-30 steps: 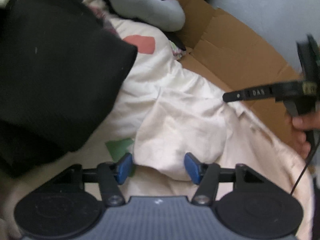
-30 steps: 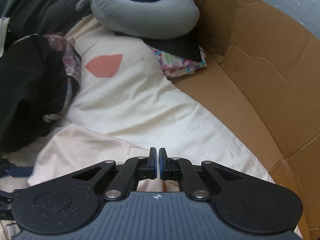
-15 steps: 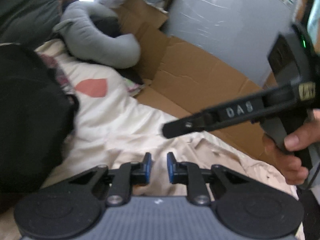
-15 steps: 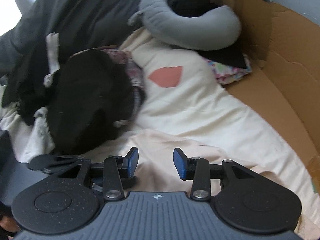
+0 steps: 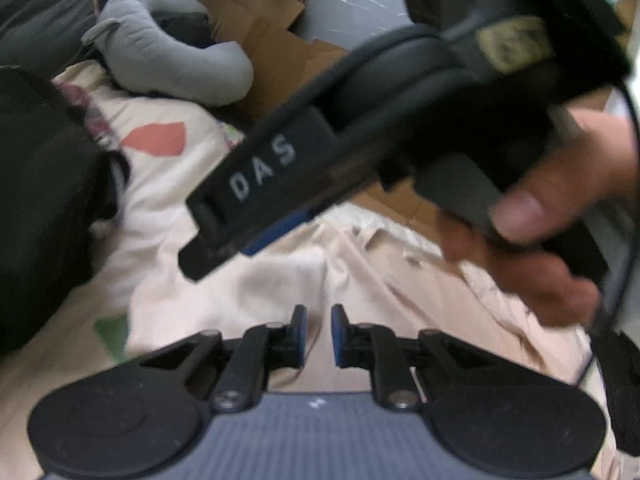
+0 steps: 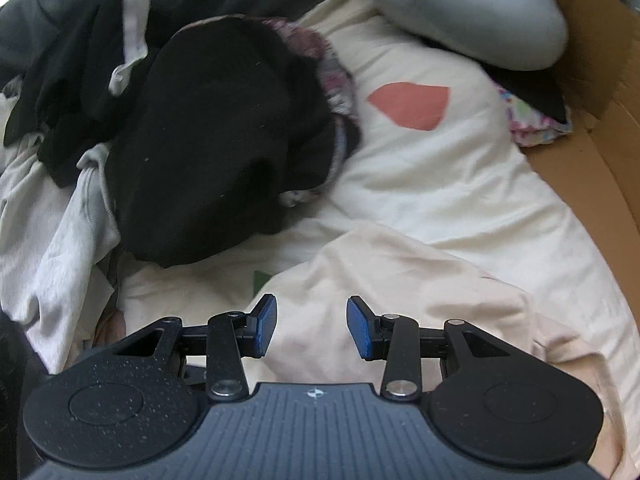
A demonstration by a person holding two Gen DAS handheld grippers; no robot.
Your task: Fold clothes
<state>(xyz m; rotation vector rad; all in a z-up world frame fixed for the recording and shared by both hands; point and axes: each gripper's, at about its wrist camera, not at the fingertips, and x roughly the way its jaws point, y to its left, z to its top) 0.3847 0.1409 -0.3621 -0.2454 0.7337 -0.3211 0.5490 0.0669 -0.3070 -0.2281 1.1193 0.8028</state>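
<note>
A cream garment lies crumpled on a pale quilt. My left gripper has its jaws nearly together, and a fold of that garment runs up into the narrow gap between them. Just above the same cream garment my right gripper stands open with nothing pinched. In the left wrist view one finger of the right gripper crosses close in front, with a hand holding its handle.
A heap of black clothes over grey-white ones lies at the left. The quilt carries a red patch. A grey neck pillow sits at the back, and cardboard lines the right side.
The left jaws closed from wide apart onto the cream cloth. The right jaws went from shut to open. The right gripper swung left and now looms close before the left camera.
</note>
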